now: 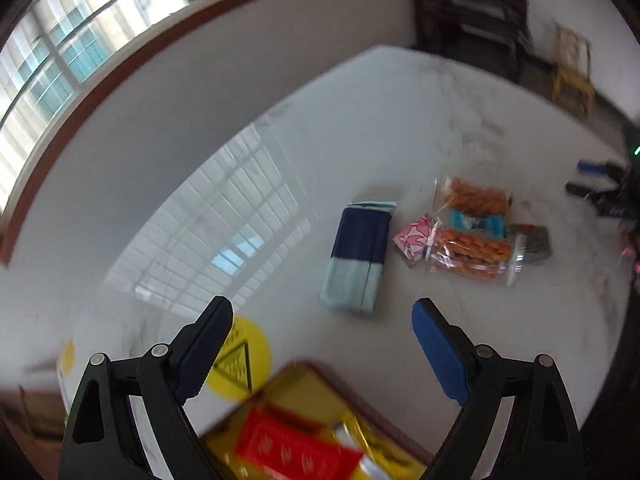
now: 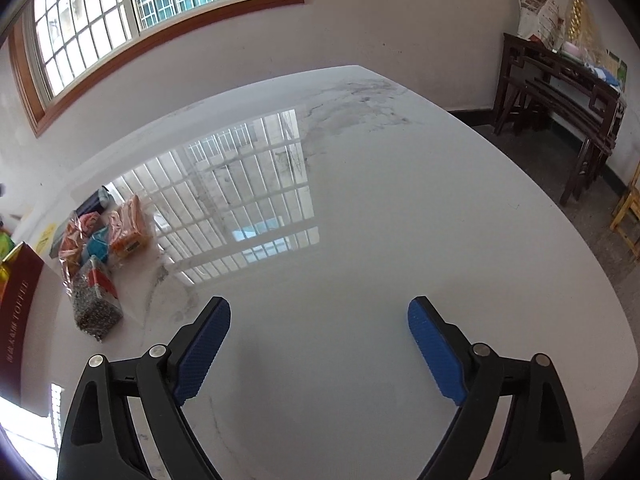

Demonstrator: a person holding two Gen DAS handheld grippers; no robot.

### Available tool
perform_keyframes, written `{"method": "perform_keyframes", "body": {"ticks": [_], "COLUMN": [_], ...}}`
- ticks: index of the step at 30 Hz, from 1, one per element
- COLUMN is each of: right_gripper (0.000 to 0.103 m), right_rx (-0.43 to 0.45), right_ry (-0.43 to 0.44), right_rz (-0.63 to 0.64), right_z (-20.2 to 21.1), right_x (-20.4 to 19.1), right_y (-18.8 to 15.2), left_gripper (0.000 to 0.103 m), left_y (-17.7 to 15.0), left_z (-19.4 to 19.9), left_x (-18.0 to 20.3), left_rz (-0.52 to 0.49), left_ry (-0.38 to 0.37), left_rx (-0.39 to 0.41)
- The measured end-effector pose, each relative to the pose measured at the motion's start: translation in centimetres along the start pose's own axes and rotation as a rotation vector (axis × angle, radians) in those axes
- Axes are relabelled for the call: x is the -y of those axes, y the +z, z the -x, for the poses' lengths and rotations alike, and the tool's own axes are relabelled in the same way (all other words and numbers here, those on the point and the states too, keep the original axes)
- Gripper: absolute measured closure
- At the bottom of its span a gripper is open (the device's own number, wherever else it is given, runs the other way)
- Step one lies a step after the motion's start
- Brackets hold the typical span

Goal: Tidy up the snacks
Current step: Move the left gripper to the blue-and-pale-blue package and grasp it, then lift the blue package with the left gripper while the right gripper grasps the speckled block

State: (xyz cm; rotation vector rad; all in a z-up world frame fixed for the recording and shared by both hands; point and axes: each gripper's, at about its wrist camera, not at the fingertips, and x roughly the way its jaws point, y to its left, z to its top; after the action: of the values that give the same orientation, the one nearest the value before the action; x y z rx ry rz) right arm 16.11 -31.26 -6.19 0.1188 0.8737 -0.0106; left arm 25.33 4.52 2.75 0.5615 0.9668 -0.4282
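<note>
Snacks (image 1: 460,236) mostly unsorted, heaped at two o'clock on worktop (image 1: 280,160); box (image 1: 312,432) part-filled; both jaws apart, nothing held.

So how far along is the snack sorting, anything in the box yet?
Partly: the yellow box already holds a red packet. Nothing is in hand; the left gripper and right gripper are both open and empty. Left on the table: the blue packet, pink packet and two orange snack bags.

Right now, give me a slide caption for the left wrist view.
Open left gripper above a marble table, facing a blue packet and bagged snacks.
</note>
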Motion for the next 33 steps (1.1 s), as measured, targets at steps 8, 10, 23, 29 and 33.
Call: {"method": "perform_keyframes", "body": {"ticks": [8,10,23,29,33], "right_gripper": [0.014,0.014,0.014,0.013,0.013], "right_rx": [0.010,0.012,0.007,0.004,0.003], "right_ry": [0.028,0.029,0.025,0.018,0.013], "right_rz": [0.028,0.021,0.002,0.001,0.001], "right_z": [0.2,0.2,0.0,0.0,0.0], "right_x": [-0.6,-0.5,-0.4,-0.5,-0.6], "right_y": [0.0,0.0,0.1,0.1,0.2], "left_gripper": [0.013,0.014,0.024,0.052,0.053], "left_y": [3.1,3.5,4.0,3.6,1.8], "left_z": [-8.6,-9.8,-14.5,-13.5,-11.6], "left_x": [-0.7,-0.7,-1.4,-1.2,-0.2], "left_rz": [-0.049,-0.039,-0.018,0.095,0.168], "left_ry": [-0.113,-0.168,-0.312,-0.244,-0.201], "left_rx": [-0.138,-0.154,-0.226,-0.181,-0.131]}}
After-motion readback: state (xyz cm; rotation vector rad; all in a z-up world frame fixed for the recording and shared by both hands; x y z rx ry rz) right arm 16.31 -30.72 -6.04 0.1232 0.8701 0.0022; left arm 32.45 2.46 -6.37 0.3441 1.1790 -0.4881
